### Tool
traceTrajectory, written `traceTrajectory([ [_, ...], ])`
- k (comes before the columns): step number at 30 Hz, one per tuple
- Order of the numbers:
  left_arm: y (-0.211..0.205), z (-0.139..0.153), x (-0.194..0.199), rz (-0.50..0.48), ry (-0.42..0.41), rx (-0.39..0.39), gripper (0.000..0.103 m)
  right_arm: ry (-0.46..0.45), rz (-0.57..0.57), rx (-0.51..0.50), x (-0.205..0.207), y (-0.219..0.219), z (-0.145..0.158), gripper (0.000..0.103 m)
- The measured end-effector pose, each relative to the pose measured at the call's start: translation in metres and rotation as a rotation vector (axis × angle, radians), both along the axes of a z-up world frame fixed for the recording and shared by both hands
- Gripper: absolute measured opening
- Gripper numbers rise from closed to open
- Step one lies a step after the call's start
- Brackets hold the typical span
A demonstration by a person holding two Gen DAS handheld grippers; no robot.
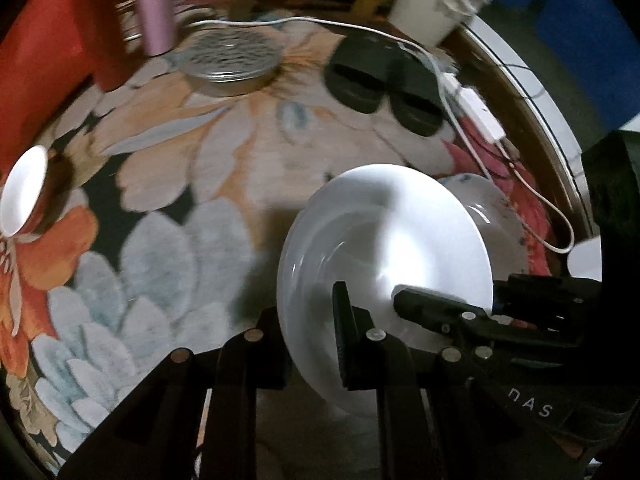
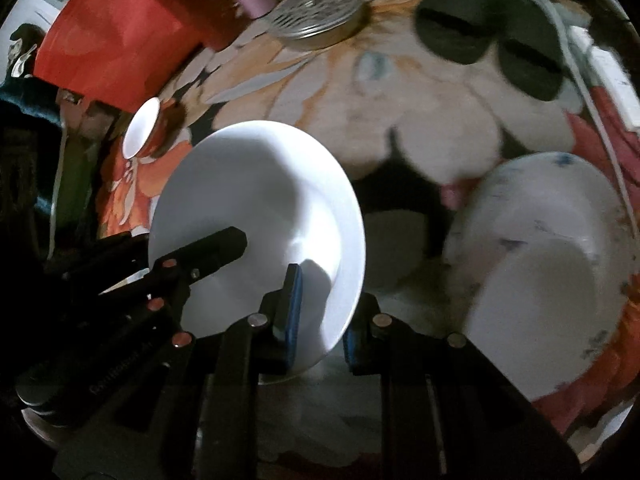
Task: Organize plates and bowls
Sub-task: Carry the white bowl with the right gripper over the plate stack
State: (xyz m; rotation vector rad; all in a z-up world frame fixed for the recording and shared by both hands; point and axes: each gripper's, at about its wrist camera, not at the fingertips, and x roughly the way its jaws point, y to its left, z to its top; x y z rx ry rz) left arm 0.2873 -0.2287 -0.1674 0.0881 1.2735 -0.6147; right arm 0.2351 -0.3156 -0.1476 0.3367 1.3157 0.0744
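Note:
A plain white plate (image 1: 384, 240) is held tilted above the flowered tablecloth, gripped from both sides. My left gripper (image 1: 312, 344) is shut on its near rim. My right gripper (image 2: 324, 320) is shut on the opposite rim of the same white plate (image 2: 260, 208). Each gripper's finger reaches over the plate in the other's view. A blue-patterned white bowl (image 2: 560, 280) lies on the cloth to the right and shows behind the plate in the left wrist view (image 1: 496, 208). A small red-and-white cup (image 1: 24, 196) lies on its side at the left and also shows in the right wrist view (image 2: 140, 128).
A round metal perforated lid (image 1: 230, 56), a pink cup (image 1: 154, 4), two black pads (image 1: 384, 76), a white cable with adapter (image 1: 476, 108) and a white paper cup (image 1: 428, 8) sit at the far side. A red box (image 2: 116, 36) stands at the left.

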Motion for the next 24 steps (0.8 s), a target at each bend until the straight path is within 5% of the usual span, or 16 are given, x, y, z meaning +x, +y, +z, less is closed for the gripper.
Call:
traceTrajectory([
  [13, -0.098, 0.004, -0.033, -0.146, 0.022, -0.064, 0.015, -0.001, -0.164, -0.039, -0.054, -0.090, 0.012, 0.019],
  [24, -0.123, -0.022, -0.048, -0.185, 0.089, -0.027, 0.015, 0.082, -0.203, -0.041, -0.068, -0.116, -0.010, 0.019],
])
